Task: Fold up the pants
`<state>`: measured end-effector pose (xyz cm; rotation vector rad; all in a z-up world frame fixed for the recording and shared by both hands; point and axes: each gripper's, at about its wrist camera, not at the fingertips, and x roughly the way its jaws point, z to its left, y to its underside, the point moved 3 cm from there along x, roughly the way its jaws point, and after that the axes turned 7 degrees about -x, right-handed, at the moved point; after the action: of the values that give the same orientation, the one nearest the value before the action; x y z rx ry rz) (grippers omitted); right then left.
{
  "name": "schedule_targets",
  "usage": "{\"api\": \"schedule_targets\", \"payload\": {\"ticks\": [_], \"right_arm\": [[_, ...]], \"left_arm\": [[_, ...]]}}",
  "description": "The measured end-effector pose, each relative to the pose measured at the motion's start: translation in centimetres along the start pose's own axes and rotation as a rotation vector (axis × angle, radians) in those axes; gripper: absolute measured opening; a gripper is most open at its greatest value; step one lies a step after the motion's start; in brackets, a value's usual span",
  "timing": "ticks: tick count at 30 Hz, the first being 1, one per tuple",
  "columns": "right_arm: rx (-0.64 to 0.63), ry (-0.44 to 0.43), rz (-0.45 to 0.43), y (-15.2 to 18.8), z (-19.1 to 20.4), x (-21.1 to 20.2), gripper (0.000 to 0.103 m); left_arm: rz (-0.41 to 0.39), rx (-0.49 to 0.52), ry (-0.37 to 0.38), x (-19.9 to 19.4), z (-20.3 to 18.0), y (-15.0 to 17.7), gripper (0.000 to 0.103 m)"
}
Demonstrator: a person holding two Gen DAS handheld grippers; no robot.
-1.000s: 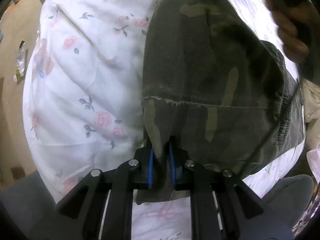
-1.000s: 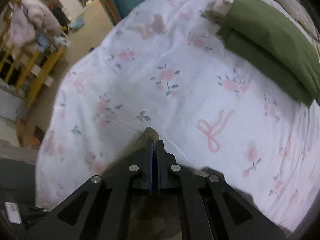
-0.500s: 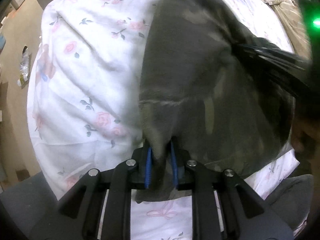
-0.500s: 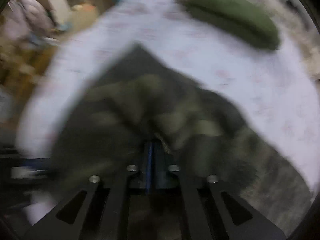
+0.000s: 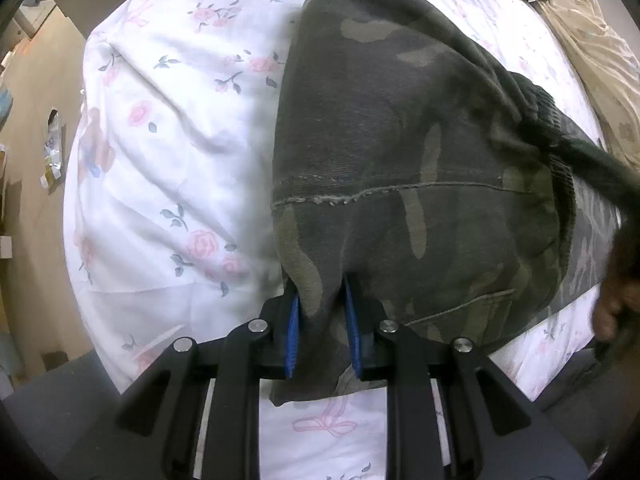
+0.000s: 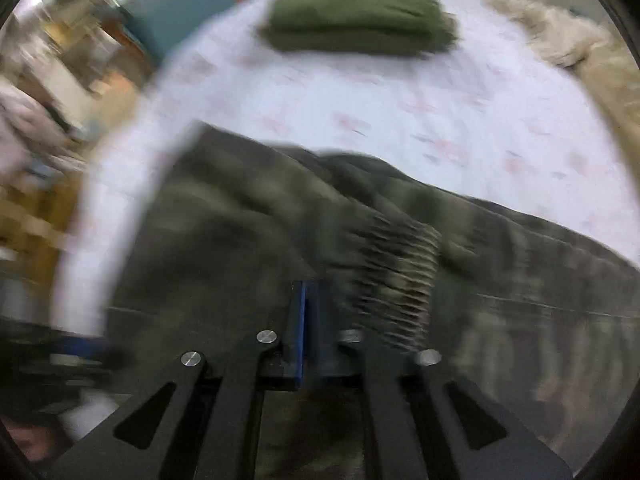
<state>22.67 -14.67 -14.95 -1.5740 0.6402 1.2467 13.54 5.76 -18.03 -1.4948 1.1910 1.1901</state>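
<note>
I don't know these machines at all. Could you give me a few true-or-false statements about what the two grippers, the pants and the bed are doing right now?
1. The left gripper has camouflage pants fabric pinched between its blue pads. True.
2. The pants are plain blue denim. False: they are green-brown camouflage.
3. The bedsheet is white with pink flowers. True.
4. A folded olive-green item lies on the bed beyond the pants. True.
5. The right gripper is spread wide, far from the pants. False: its pads sit close together with pants fabric right around it.

pants (image 5: 400,152) on bed (image 5: 168,152), cushion (image 6: 356,16) seemingly behind
</note>
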Motion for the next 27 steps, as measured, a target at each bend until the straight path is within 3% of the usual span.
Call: {"api": "schedule_targets", "payload": {"ticks": [2,4,7,9,11,13,14,15,17,20,24,27], "right_arm": [[-0.02,0.073,-0.015,0.8,-0.4,1.5,0.0],[-0.028,0.091,-0.024,0.8,-0.3,2.1,0.0],[0.058,-0.02,-0.041,0.5,-1.0,-0.3,0.0],[0.133,-0.101,-0.117,1.4,-2.3,-4.0,0.002],[0.216,-0.152,-0.17,3.2,-4.0,-7.2,0.006],[0.332,-0.185,-0.207,5.4,-6.0,-9.3,0.04],[0.411,-0.192,-0.215,6.9,-7.2,-10.0,0.08],[0.506,-0.188,-0.235,8.8,-8.3,-10.8,0.098],[0.696,-0.208,-0.27,12.9,-9.8,-11.2,0.098],[0.95,-0.365,-0.223,18.6,-10.1,-8.4,0.098],[1.161,-0.444,-0.174,23.9,-9.9,-4.4,0.098],[1.24,-0.415,-0.261,25.6,-12.7,-3.6,0.094]], "left_arm": [[-0.007,0.01,-0.004,-0.3,-0.4,0.1,0.018],[-0.017,0.013,-0.009,-0.9,-0.6,0.3,0.018],[-0.061,0.009,0.0,-2.9,-0.4,0.8,0.021],[-0.125,0.024,0.019,-4.9,-1.0,0.9,0.041],[-0.21,0.054,0.014,-6.8,-1.7,1.0,0.052],[-0.285,0.084,0.024,-7.9,-3.0,1.1,0.065],[-0.306,0.096,0.03,-8.2,-3.8,1.1,0.07],[-0.311,0.104,0.047,-8.2,-4.7,1.0,0.07],[-0.29,0.106,0.107,-7.6,-6.2,1.0,0.07],[-0.278,0.116,0.169,-6.1,-8.1,0.6,0.07],[-0.281,0.191,0.153,-4.1,-11.1,0.1,0.07],[-0.219,0.174,0.153,-1.4,-11.6,0.2,0.07]]}}
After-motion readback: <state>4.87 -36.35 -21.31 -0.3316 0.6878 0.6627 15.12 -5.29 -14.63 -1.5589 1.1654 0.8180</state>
